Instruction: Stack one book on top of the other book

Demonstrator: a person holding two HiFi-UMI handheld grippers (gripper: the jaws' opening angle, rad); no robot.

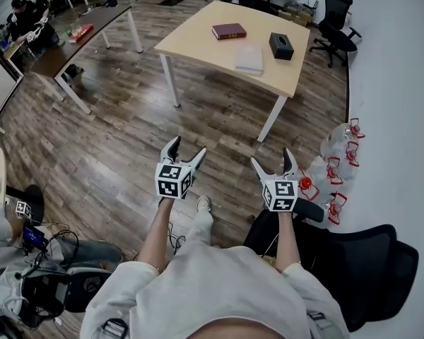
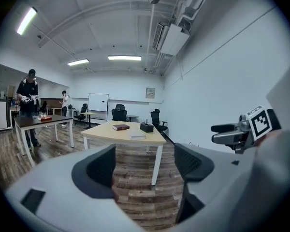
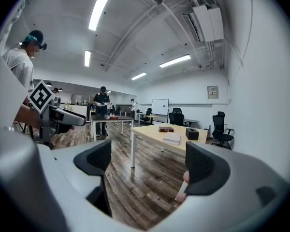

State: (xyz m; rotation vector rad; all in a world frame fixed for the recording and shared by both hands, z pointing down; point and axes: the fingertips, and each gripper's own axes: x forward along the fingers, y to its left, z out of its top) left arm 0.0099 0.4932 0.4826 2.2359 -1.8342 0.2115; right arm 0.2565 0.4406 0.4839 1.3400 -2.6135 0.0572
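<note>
A dark red book [image 1: 229, 31] lies near the far edge of a light wooden table [image 1: 198, 48]; a pale book [image 1: 249, 58] lies flat closer to me on the same table. Both books also show in the left gripper view, the red book [image 2: 121, 127] and the pale book [image 2: 137, 135], and in the right gripper view, the red book [image 3: 166, 129] and the pale book [image 3: 172, 138]. My left gripper [image 1: 184, 150] and right gripper [image 1: 272, 159] hover open over the wooden floor, well short of the table, with nothing between their fingers.
A black tissue box [image 1: 281, 46] stands on the table to the right of the books. Office chairs [image 1: 336, 23] sit behind the table. Clear water jugs with red caps [image 1: 337, 168] line the white wall at right. A dark table [image 1: 71, 41] and a person [image 1: 28, 20] are at far left.
</note>
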